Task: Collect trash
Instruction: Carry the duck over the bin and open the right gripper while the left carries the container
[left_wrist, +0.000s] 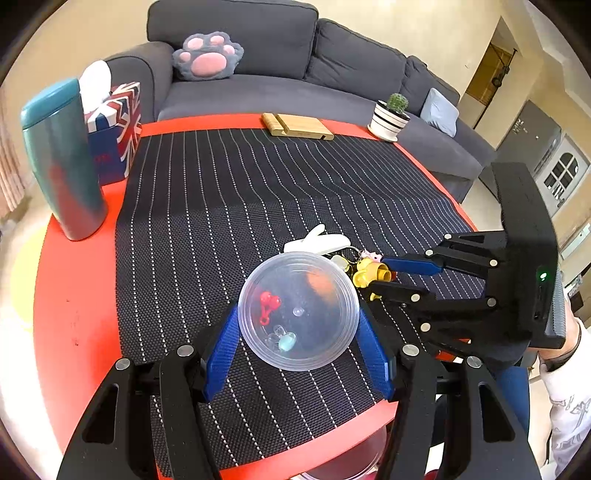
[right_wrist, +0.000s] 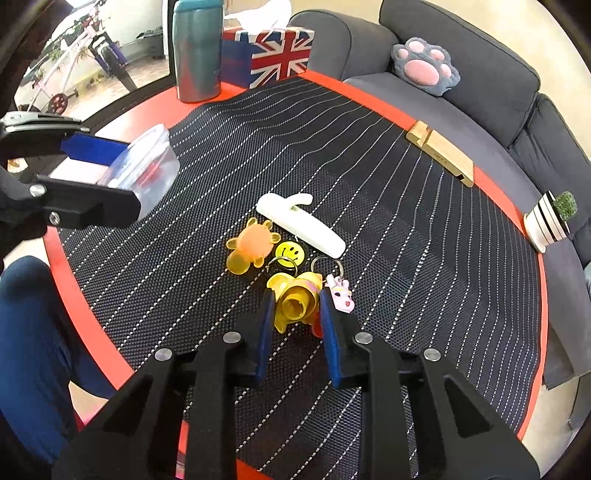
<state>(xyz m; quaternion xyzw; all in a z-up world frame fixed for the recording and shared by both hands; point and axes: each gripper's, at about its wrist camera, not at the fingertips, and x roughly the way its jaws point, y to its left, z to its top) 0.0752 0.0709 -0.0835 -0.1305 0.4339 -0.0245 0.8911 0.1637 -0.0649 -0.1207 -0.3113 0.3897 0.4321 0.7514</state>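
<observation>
**Tub part filled, yellow toy in the tongs**

While the red tabletop (left_wrist: 74, 295) with its black striped mat (left_wrist: 258, 184) carries the clutter, my left tongs (left_wrist: 299, 350) are clamped on the clear tub (left_wrist: 299, 310), held above the mat's near edge. Inside it: a red trinket (left_wrist: 267, 304) and a pale blue one (left_wrist: 287, 340), so collecting looks under way.

My right tongs (right_wrist: 295, 314) straddle the yellow toy (right_wrist: 295, 299); the blue pads touch both its sides, so I judge it gripped.

Left on the mat: white hook (right_wrist: 301, 225), orange turtle (right_wrist: 249, 247), smiley keyring (right_wrist: 291, 252), pink charm (right_wrist: 341, 295), all close together. The keyrings lie against the yellow toy and may snag on lifting.

Teal flask (left_wrist: 62, 158), flag tissue box (left_wrist: 118, 125), wooden stand (left_wrist: 295, 127) and cactus pot (left_wrist: 389, 118) sit well apart.
</observation>
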